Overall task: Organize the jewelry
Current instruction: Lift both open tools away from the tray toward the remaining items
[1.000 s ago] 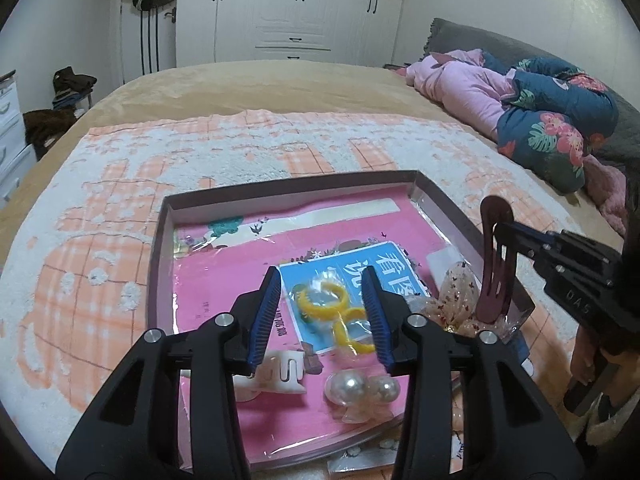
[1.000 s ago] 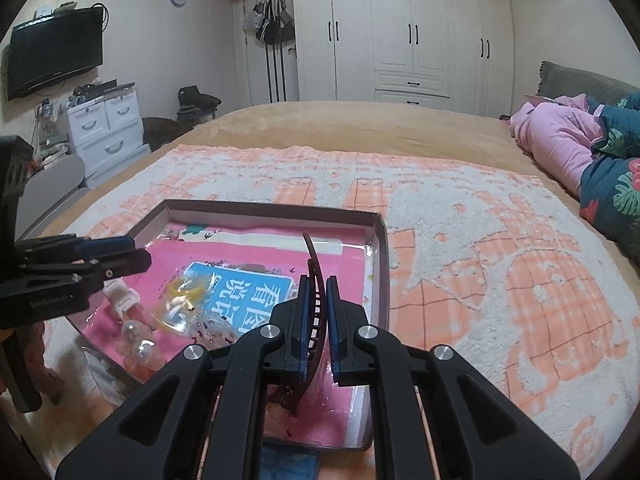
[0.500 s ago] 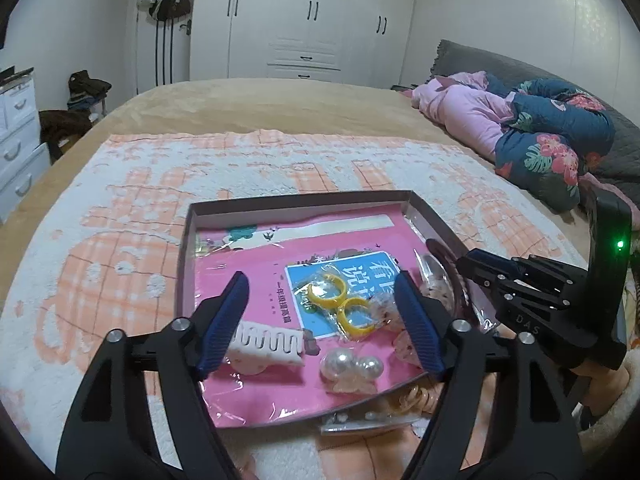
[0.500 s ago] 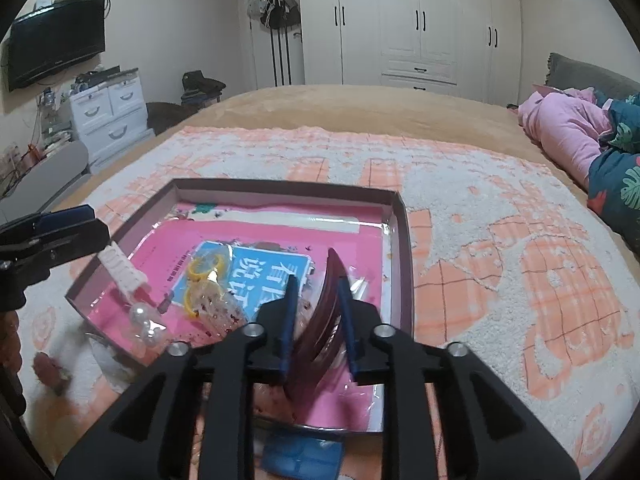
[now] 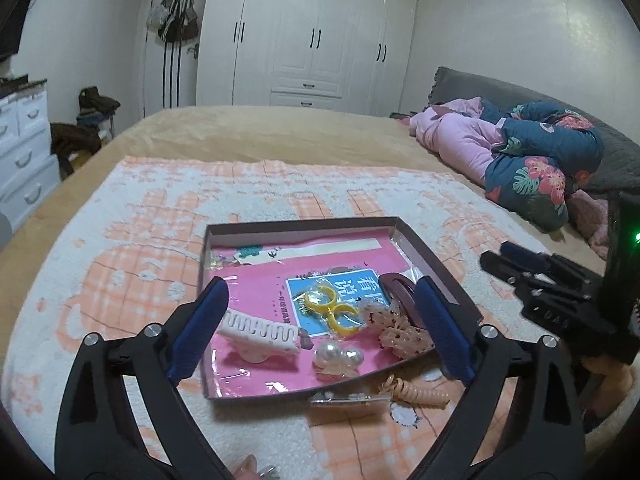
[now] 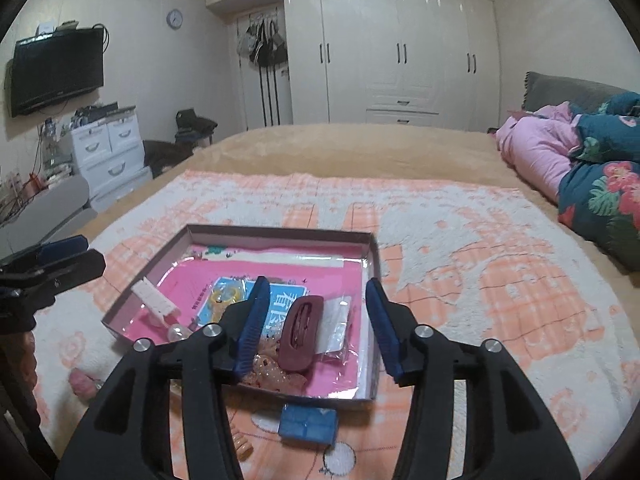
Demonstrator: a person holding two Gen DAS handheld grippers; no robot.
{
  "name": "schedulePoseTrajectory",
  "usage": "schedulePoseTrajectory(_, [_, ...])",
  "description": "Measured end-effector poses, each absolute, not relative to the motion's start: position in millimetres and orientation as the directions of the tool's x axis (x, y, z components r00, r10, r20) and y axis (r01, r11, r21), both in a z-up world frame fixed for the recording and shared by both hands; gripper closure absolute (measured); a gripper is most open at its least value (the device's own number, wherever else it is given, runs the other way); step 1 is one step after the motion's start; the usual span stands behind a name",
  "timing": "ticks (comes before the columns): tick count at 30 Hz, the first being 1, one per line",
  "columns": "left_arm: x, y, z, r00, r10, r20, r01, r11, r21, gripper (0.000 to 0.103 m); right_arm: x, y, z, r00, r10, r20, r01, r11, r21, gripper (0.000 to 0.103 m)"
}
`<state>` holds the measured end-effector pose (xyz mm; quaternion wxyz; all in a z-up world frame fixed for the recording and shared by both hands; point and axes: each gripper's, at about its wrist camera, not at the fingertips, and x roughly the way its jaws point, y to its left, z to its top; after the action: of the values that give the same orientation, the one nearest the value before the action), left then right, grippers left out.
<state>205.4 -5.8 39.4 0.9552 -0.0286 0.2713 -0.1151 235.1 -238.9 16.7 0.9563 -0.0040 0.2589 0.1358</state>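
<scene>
Here the shallow box (image 6: 374, 276) sits on a peach-and-white blanket (image 6: 500, 280) spread over the bed, its floor lined with a pink sheet bearing a blue label. Both sets of tongs hang above its near edge with their blue-padded fingers spread wide and nothing between them: the left tongs (image 5: 320, 320) frame the box's middle, the right tongs (image 6: 316, 316) its right half.

Inside lie the jewelry pieces. A maroon hair clip (image 6: 300, 332) rests flat near the right wall, partly over a clear packet (its contents too pale to make out). Beside it to the left is a speckled sheer bow (image 5: 396, 324), then yellow rings (image 5: 332, 308) on the blue label, a pearl clip (image 5: 338, 356) nearer the front, and a white comb clip (image 5: 260, 330) at the left.

Outside the box, just beside its front wall, lie a peach coil hair tie (image 5: 416, 394), a clear hair pin (image 5: 348, 400) and a small blue case (image 6: 307, 424).
</scene>
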Motion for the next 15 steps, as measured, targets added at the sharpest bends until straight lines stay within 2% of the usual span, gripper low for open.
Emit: schedulePoseTrajectory(15, [162.1, 7.3, 54.3, 0.858, -0.236, -0.456, 0.21, 0.972, -0.108, 0.011, 174.3, -258.1, 40.4, 0.862, 0.232, -0.451, -0.231, 0.971, 0.058, 0.044])
